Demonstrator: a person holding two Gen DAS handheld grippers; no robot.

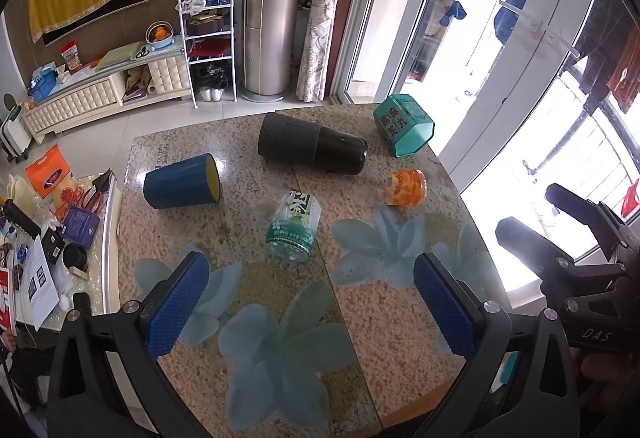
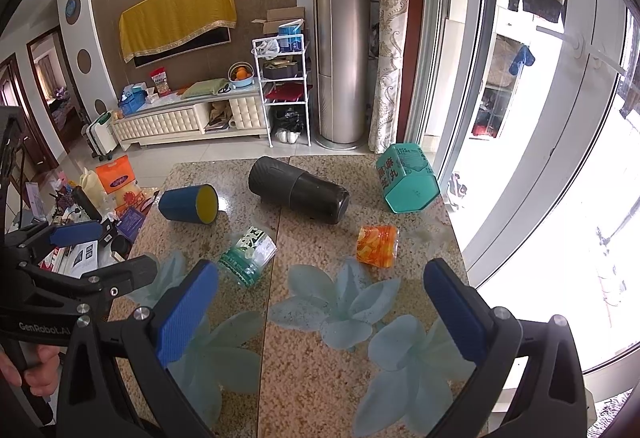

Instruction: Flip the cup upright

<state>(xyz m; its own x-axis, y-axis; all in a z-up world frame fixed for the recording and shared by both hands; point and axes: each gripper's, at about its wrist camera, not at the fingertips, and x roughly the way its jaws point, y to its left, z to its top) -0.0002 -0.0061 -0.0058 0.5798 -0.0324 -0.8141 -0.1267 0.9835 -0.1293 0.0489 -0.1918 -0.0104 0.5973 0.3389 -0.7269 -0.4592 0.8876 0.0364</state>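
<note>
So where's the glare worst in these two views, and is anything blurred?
Left wrist view: the glass balcony doors blow out white behind the right gripper. Right wrist view: same washout at right; the stone-patterned table shows only mild sheen. Both stay sharp, with fisheye bending.

Granite table (five toppled cups)

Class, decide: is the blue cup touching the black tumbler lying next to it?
Apart. The left wrist view shows bare tabletop between the blue cup and the black tumbler; the right wrist view shows the same gap.
</note>
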